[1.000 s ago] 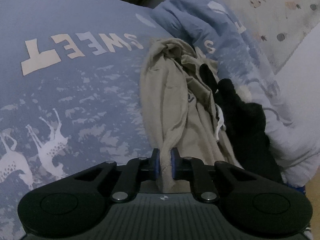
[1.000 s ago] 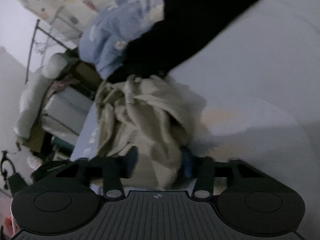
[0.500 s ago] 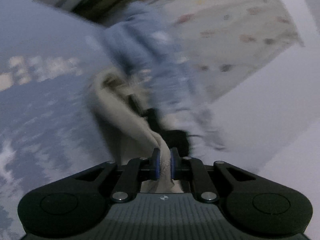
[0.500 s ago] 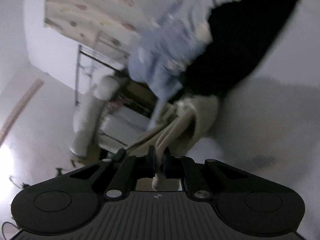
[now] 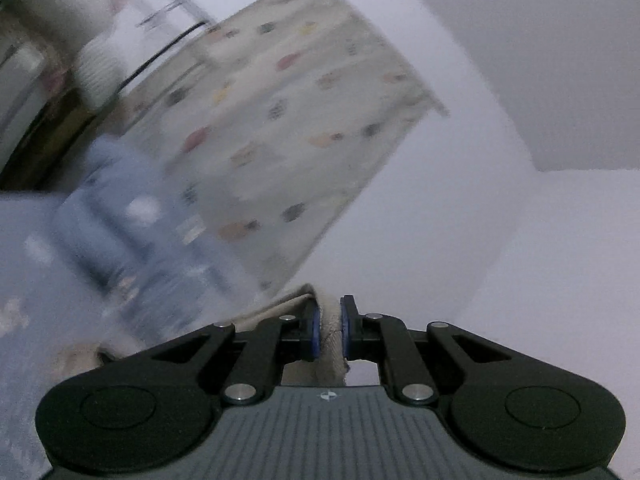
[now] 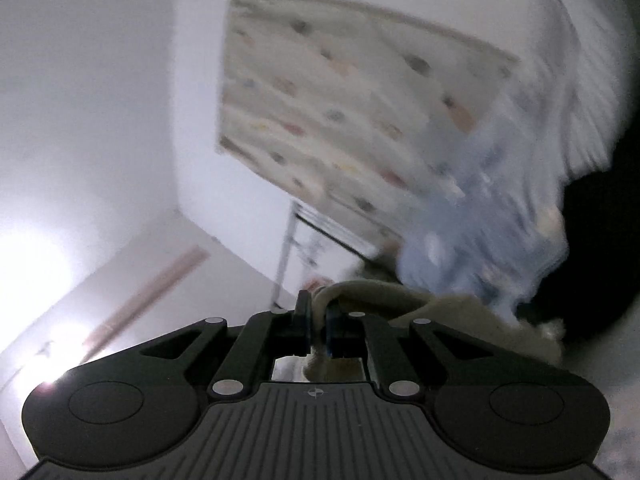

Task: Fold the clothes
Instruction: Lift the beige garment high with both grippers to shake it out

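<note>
Left wrist view, strongly motion-blurred. At far left, pale rounded bundles by a thin metal rack, too smeared to identify. Below these, blue printed bedding, bunched and streaked by blur. At centre, cream patterned curtain with small coloured spots, hanging tilted across the frame against white wall. Bottom centre: left gripper, jaws nearly together, blue pads pinching a thick fold of beige garment; cloth trailing off to the left and downward behind the left finger linkage, with a small beige patch showing near the lower left edge. Right wrist view, also blurred. At left, white wall meeting a bright glare in the lower left corner; a faint pinkish strip running diagonally across the surface near the glare. At centre, the same patterned curtain, with the metal rack below it. Bottom centre: right gripper, jaws narrow, clamped on a rolled edge of the beige garment, which spreads away to the right over the right finger linkage. Above the cloth, blue bedding, heavily smeared. At far right, a black mass, identity not determinable. Garment suspended between both grippers, held up off any surface in both views.
</note>
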A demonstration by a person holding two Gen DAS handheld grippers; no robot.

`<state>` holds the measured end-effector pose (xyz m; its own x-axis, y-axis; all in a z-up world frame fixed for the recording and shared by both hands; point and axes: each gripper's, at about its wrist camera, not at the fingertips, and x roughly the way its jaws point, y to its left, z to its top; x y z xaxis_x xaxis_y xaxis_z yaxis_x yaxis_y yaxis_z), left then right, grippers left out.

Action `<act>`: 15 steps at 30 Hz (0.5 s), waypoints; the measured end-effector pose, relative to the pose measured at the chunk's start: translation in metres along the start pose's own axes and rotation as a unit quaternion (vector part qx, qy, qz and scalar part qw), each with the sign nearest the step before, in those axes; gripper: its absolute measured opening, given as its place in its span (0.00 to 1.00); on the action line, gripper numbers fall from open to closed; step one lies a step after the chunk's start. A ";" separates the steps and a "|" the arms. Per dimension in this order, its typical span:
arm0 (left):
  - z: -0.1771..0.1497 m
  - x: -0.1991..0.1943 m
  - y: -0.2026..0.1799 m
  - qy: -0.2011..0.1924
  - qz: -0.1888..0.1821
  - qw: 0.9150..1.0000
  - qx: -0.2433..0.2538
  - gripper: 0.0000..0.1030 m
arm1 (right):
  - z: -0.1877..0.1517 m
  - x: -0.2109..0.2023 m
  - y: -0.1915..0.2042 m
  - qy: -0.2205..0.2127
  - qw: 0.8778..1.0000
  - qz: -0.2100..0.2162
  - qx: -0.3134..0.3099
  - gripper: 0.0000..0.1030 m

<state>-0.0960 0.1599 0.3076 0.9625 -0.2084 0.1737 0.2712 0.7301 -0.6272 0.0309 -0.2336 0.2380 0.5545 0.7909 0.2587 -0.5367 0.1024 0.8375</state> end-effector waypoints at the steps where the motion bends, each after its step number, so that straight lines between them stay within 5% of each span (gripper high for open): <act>1: 0.007 -0.001 -0.017 -0.006 -0.011 1.000 0.008 0.11 | 0.010 -0.005 0.018 -0.009 1.000 0.014 -0.012 0.08; 8: 0.045 -0.010 -0.130 -0.046 -0.075 0.995 0.051 0.11 | 0.074 -0.050 0.147 -0.071 0.988 0.085 -0.112 0.08; 15: 0.017 0.036 -0.182 0.007 -0.089 0.994 0.068 0.11 | 0.121 -0.114 0.245 -0.116 0.967 0.079 -0.212 0.07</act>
<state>-0.1110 0.0308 0.4409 0.8992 -0.3510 0.2612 0.4365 0.7616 -0.4789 -0.0876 -0.3717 0.4719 0.5457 0.6660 0.5086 -0.8115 0.2688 0.5188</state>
